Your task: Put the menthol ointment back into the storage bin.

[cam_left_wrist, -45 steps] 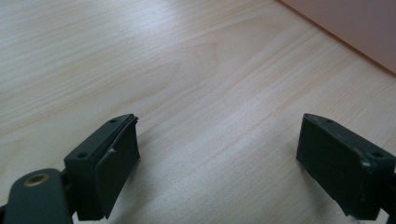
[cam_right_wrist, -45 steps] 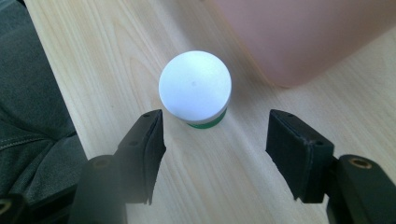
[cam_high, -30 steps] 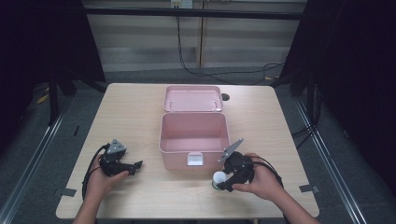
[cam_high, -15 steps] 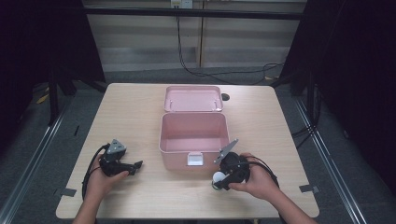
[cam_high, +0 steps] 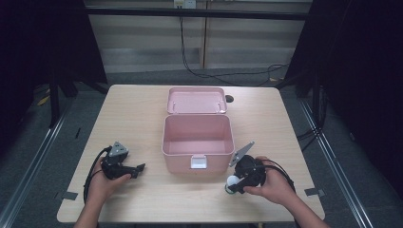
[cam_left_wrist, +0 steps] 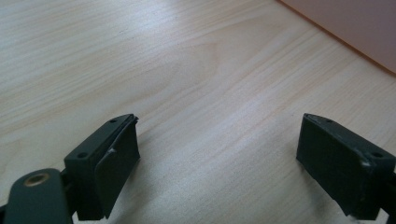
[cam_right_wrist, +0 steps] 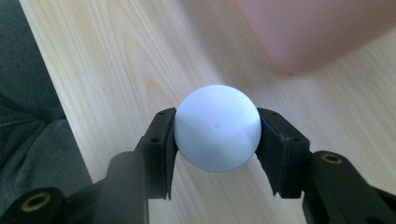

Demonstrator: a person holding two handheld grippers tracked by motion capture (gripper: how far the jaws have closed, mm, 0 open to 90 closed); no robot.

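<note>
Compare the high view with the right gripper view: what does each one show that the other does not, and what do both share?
High view alone: the open pink box with its lid laid back, the whole table, both hands, and the left claw resting open on the wood.

Right gripper view alone: the contact up close. Both pads press the sides of the white ball, and a dark trouser leg lies beyond the table edge.

Shared: the right claw closed on the ball, the pale wooden tabletop, and part of the pink box.
</note>
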